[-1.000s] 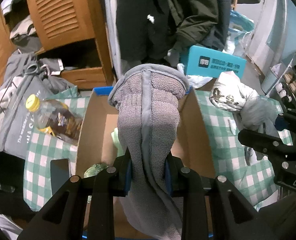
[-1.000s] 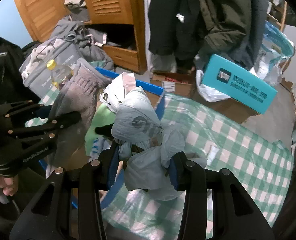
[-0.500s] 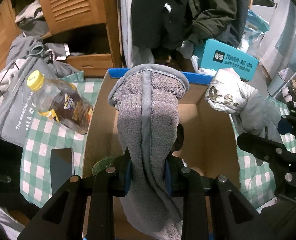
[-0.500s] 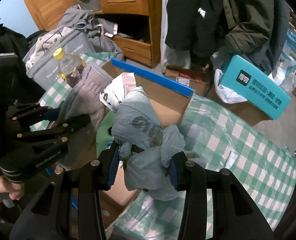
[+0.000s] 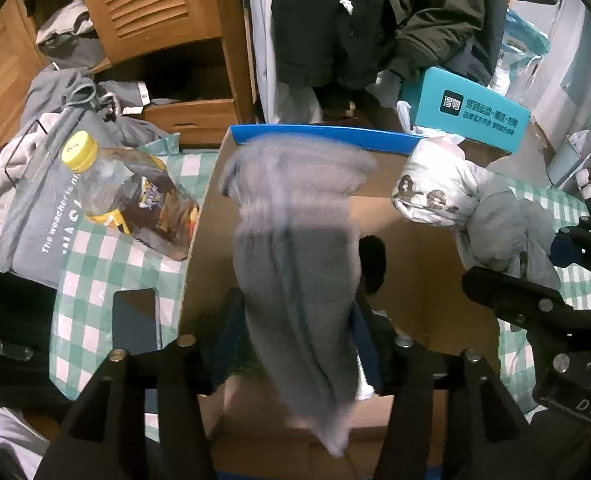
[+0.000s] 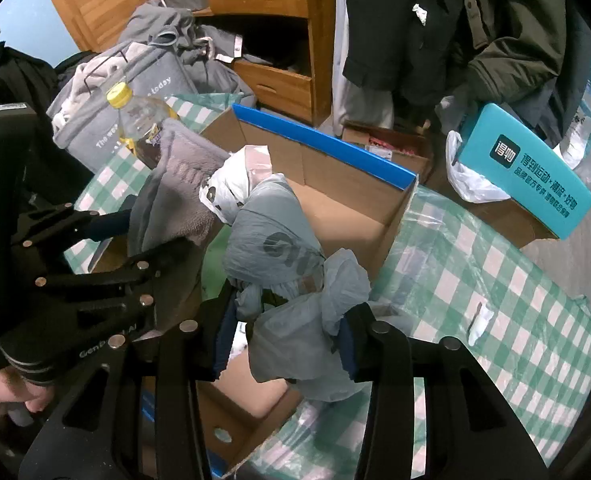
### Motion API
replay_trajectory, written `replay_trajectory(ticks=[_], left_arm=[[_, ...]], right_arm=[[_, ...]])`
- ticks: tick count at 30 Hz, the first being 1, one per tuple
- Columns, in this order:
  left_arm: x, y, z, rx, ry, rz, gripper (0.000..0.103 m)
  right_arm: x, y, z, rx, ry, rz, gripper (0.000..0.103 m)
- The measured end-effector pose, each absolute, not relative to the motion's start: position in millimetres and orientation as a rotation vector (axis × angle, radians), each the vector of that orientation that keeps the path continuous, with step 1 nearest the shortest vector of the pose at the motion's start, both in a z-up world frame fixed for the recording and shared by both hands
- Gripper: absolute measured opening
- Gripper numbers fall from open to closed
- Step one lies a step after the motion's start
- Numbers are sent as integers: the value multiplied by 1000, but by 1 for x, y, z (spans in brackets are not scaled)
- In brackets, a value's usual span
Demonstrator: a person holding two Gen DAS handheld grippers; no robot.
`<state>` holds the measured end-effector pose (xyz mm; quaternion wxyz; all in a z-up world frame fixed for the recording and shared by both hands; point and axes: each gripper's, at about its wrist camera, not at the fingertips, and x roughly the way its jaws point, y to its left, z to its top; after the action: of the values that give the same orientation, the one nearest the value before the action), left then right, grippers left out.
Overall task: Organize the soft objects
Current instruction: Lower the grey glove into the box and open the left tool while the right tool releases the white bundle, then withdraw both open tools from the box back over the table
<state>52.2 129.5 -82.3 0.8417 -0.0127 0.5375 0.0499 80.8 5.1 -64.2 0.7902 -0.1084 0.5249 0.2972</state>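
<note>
left gripper (image 5: 295, 316): jaws now opening. half a second ago the blue pads pinched the grey fleece towel (image 5: 295, 248); now a gap shows on both sides and the towel is motion-blurred, hanging loose between the fingers, pads no longer pressing. bottle and box sit where they did in that earlier frame, so the hand itself looks unmoved.

right gripper (image 6: 287, 340): jaws a touch wider than before and opening, yet the blue pads still press on the pale grey-blue knotted plastic bag bundle (image 6: 283, 264). bundle rises from between the fingers toward 12 o'clock, over the box's near corner.

towel position: between the left fingers at 6 o'clock, running up to 12 o'clock, above the open brown cardboard box with blue rim (image 5: 419, 264).

further out: brown-liquid plastic bottle with yellow cap (image 5: 135, 200) at 10 o'clock on the green-and-white checked tablecloth (image 5: 95, 264); teal rectangular carton (image 5: 471, 112) at 1 o'clock beyond the box.
</note>
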Motion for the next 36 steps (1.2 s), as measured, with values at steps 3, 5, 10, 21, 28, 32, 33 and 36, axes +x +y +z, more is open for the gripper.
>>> replay_trajectory(ticks=[3, 5, 10, 21, 28, 32, 33, 36], left_arm=[[51, 132, -76, -29, 1118, 115, 69], [50, 134, -72, -33, 1108, 120, 72], [49, 136, -67, -38, 1099, 122, 73], [47, 127, -60, -21, 1082, 110, 78], [47, 120, -57, -13, 1075, 105, 79], [48, 113, -55, -1, 1073, 95, 81], [48, 112, -55, 1, 1073, 93, 81], [49, 105, -54, 10, 1075, 84, 81]], right_arm=[[80, 7, -65, -240, 1128, 640, 46], [80, 8, -64, -242, 1124, 639, 47], [79, 7, -63, -234, 1126, 635, 54], [74, -2, -52, -230, 1094, 624, 66], [74, -17, -46, -221, 1087, 593, 70], [75, -27, -43, -209, 1083, 576, 70], [75, -31, -42, -206, 1082, 568, 70], [75, -39, -41, -195, 1079, 554, 70]])
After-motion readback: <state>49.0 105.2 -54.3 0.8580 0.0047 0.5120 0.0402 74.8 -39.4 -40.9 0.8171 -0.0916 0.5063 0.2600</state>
